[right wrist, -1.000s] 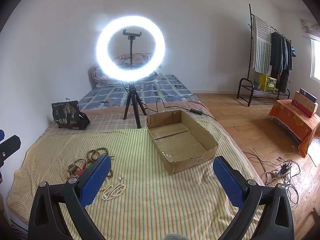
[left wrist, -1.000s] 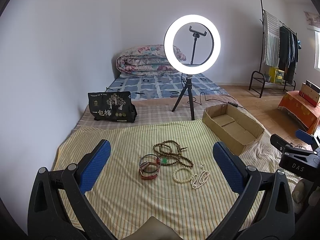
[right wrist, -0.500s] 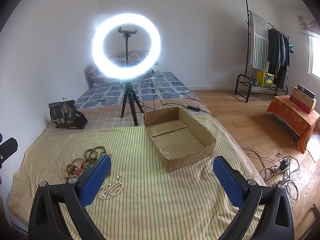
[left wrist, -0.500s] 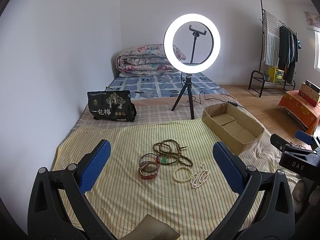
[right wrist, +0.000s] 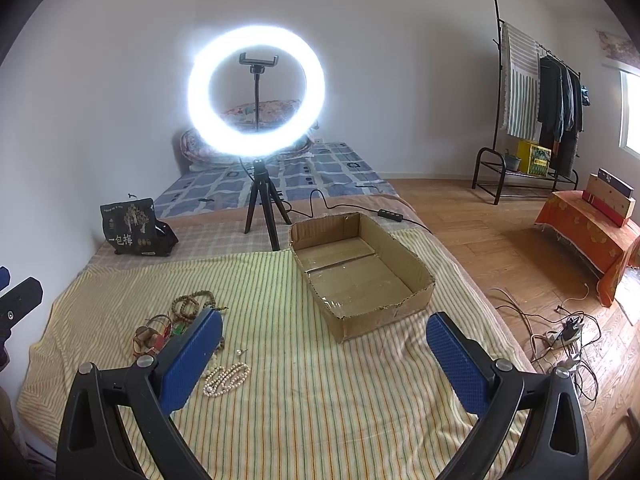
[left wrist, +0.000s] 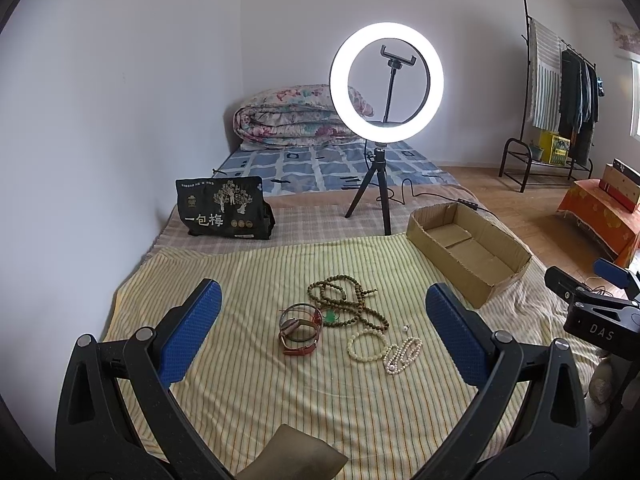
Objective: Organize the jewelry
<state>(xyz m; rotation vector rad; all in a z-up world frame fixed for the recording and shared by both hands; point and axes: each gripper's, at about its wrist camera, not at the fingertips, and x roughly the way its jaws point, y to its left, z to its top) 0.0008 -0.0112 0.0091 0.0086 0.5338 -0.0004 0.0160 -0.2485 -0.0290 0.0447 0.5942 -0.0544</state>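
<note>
Your left gripper (left wrist: 320, 334) and right gripper (right wrist: 324, 354): jaws spread, empty. Bead strands (left wrist: 348, 304) mid-bedspread (left wrist: 240, 380); cardboard box (right wrist: 360, 268) at its far right edge.

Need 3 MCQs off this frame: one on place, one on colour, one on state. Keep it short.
1. Where does the cardboard box sit, seen from the right wrist?
A. to the right of the jewelry
B. on the floor
C. behind the ring light

2. What colour are the pads of the left hand-held gripper?
A. red
B. blue
C. white

3. What is in the box?
A. pearl strand
B. brown beads
C. nothing

Key:
1 A: the box rests on the striped cloth, with the jewelry to its left.
2 B: both pads show blue.
3 C: the box floor is bare; the pearl strand and brown beads lie on the cloth.
</note>
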